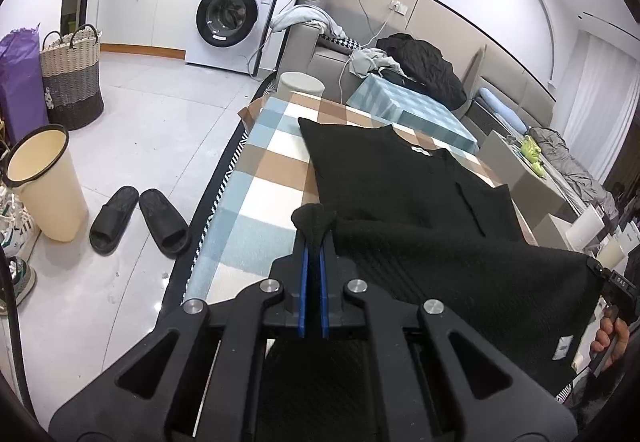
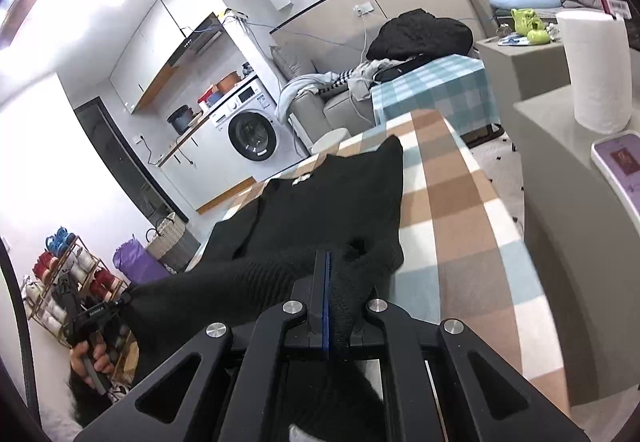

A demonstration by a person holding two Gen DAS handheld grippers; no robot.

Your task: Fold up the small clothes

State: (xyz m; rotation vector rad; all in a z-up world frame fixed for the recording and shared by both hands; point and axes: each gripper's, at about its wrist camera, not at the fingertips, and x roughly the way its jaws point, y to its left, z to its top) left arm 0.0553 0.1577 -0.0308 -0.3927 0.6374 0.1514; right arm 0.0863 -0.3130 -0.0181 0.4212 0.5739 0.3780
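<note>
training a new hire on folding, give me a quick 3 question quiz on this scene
1. True or false: both grippers are shut on the black garment.
2. What is the garment's far end lying on? A) bare floor B) checked cloth C) sofa
3. What stands on the grey surface right of the table, in the right wrist view?

Key:
1. True: the left gripper and the right gripper each pinch its near edge.
2. B, the checked cloth.
3. A white paper roll.

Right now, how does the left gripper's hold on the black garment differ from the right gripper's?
The left gripper pinches a small bunched tip of the black garment; the right gripper has a thicker wad beside its blue pad. Left's fabric pokes past the fingertips; right's drapes over them. Both are shut, lifting the near edge.
</note>
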